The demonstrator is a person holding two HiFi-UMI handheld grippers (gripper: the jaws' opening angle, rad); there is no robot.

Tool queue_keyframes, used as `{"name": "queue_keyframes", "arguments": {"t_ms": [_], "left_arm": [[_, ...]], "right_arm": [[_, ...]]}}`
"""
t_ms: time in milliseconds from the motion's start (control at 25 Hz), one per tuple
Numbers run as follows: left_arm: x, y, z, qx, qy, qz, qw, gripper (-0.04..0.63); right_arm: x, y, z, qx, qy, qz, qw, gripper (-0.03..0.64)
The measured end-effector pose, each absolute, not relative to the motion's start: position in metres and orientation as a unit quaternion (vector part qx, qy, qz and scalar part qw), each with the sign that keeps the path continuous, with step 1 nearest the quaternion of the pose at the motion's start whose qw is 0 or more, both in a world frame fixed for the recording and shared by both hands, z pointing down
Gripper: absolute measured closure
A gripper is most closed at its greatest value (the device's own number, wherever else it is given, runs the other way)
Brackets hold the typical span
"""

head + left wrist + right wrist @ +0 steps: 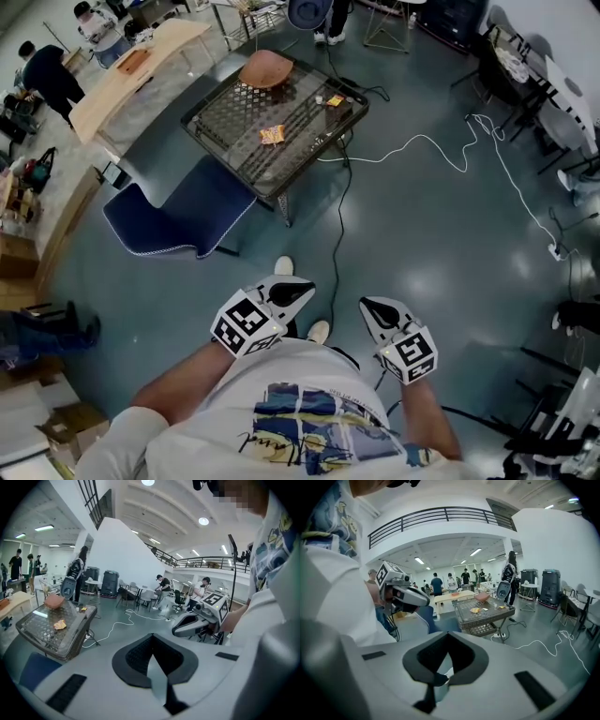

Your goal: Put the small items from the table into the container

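Observation:
Across the floor stands a dark mesh-topped table (225, 108) with a brown bowl (265, 67) at its far edge. On it lie an orange packet (272, 135) and a small yellow item (333, 99). My left gripper (298, 289) and right gripper (370, 305) hover close to my body, well short of the table, both shut and empty. The left gripper view shows its jaws (152, 637) closed, with the table (51, 632), bowl (54, 601) and packet (60, 625) far to the left. The right gripper view shows its own tips (447, 634) together, the table (487, 609) ahead.
A blue seat (178, 220) lies on the floor left of the table. A black cable (339, 216) and a white cable (441, 150) cross the floor between me and the table. A long wooden table (131, 70) and people stand at the far left; chairs line the right.

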State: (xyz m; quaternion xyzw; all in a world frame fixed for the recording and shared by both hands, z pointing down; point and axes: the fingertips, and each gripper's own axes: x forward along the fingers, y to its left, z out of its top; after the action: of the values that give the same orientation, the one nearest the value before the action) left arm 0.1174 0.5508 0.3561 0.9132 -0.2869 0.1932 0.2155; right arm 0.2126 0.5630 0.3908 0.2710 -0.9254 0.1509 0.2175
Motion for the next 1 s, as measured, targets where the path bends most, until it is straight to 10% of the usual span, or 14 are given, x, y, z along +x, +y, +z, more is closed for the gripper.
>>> {"name": "queue_keyframes", "arguments": {"t_ms": [640, 1000], "left_arm": [[0.010, 0.347, 0.380, 0.915, -0.286, 0.152, 0.240, 0.580], [-0.073, 0.222, 0.458, 0.871, -0.353, 0.209, 0.272, 0.436]], "right_arm": [[0.107, 0.359, 0.393, 0.295, -0.915, 0.159, 0.223, 0.604], [0.045, 0.282, 0.407, 0.278, -0.913, 0.176, 0.243, 0.555]]}}
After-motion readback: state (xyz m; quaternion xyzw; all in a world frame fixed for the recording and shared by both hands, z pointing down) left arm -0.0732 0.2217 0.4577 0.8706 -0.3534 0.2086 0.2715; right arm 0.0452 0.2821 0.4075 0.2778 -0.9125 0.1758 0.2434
